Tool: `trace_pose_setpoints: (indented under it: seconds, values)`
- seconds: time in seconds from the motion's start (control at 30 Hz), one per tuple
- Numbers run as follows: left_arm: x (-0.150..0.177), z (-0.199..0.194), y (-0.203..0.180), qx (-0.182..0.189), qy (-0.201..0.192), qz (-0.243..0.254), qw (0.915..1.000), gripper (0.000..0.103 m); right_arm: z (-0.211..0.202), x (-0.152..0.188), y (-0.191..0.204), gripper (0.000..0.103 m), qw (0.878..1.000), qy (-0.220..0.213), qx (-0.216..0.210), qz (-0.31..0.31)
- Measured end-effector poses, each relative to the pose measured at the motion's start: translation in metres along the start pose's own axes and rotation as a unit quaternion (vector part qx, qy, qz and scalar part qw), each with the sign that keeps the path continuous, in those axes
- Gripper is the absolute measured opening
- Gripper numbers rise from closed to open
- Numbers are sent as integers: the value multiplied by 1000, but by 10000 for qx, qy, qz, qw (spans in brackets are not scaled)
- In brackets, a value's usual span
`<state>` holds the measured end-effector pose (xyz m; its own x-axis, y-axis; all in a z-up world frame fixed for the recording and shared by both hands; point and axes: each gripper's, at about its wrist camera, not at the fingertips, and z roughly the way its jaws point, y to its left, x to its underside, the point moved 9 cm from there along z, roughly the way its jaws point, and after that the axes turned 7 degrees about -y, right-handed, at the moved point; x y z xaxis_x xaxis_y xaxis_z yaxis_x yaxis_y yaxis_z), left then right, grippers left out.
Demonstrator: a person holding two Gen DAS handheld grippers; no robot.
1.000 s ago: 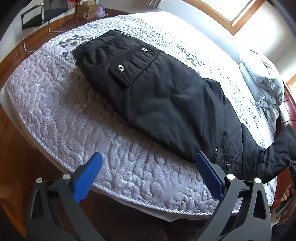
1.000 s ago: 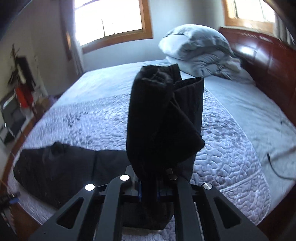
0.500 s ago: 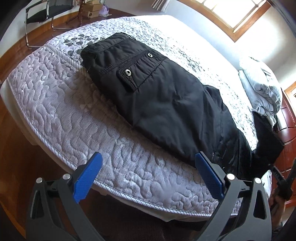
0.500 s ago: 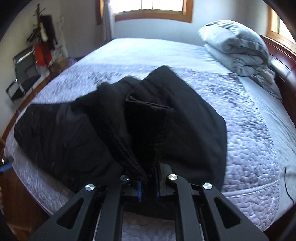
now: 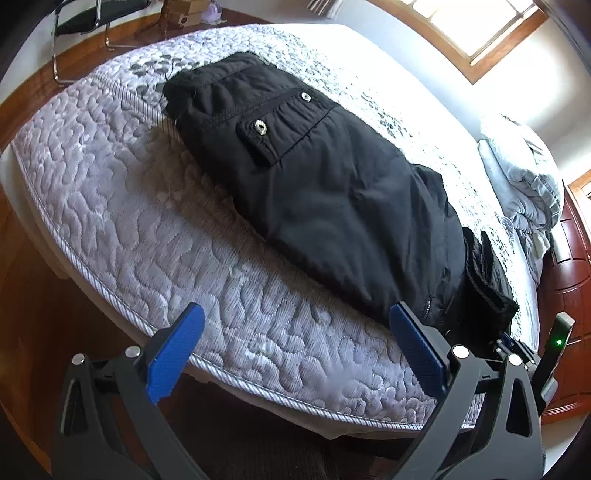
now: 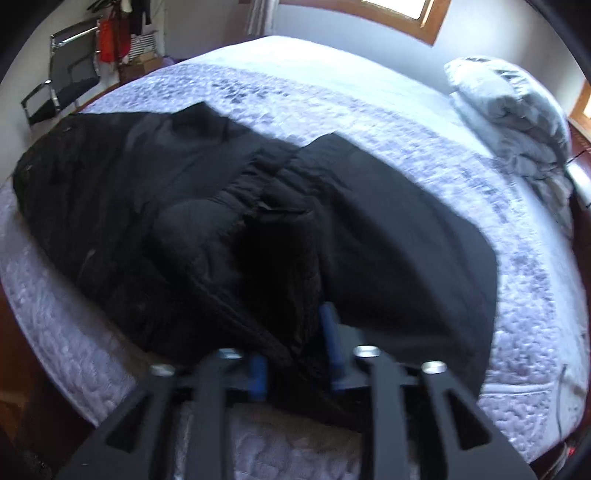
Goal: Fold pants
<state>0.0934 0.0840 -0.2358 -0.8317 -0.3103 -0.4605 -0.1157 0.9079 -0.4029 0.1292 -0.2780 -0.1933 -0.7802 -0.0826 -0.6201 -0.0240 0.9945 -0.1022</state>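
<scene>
Daylight enters through a wood-framed window (image 5: 476, 26) at one o'clock in the left wrist view, overexposing the far half of the mattress (image 5: 110, 192) to near white. That view is sharp; fisheye curvature bends the bed's edge and darkens the corners. The right wrist view is motion-blurred throughout, softening the quilting. In both, the black pants (image 6: 388, 251) read as near-featureless shadow, detail lost in the folds.
</scene>
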Motion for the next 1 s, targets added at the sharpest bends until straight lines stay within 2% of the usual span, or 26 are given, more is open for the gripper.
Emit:
trace_pose_setpoints:
  seconds: [0.1,0.17,0.23,0.3,0.47,0.57,0.63,0.7,0.73,0.8,0.9,1.0]
  values:
    - [4,4,0,23,99,5,9999,100,-12,3,11,61,9972,-142,-670,297]
    - [5,6,0,16,114,7,9999,100,-26,1,7,63,9904,-323,-1124,736]
    - [5,7,0,35,125,-24,9999,100,-37,-3,-1,62,9833,-494,-1311,1160]
    - [5,10,0,46,129,-59,9999,100,-43,-7,-5,63,9831,-578,-1235,1219]
    - [8,15,-3,119,179,-93,9997,100,-42,-14,19,63,9918,-587,-1015,505]
    - [10,17,-1,128,214,-98,9996,100,-31,-19,24,57,9962,-556,-626,238]
    - [11,18,2,124,231,-150,9995,100,-20,-18,24,57,9977,-410,-490,211]
    - [10,18,8,107,217,-239,9994,100,-8,-14,21,47,9986,-239,-391,269]
    - [10,18,11,98,211,-278,9993,100,-3,-12,20,47,9983,-158,-432,351]
    - [8,18,15,90,201,-348,9992,100,0,-11,18,27,9966,-160,-585,564]
    - [8,18,19,81,208,-404,9989,100,-4,-12,15,13,9962,-206,-577,626]
    - [9,20,21,94,239,-432,9987,100,-17,-20,15,11,9921,-362,-866,833]
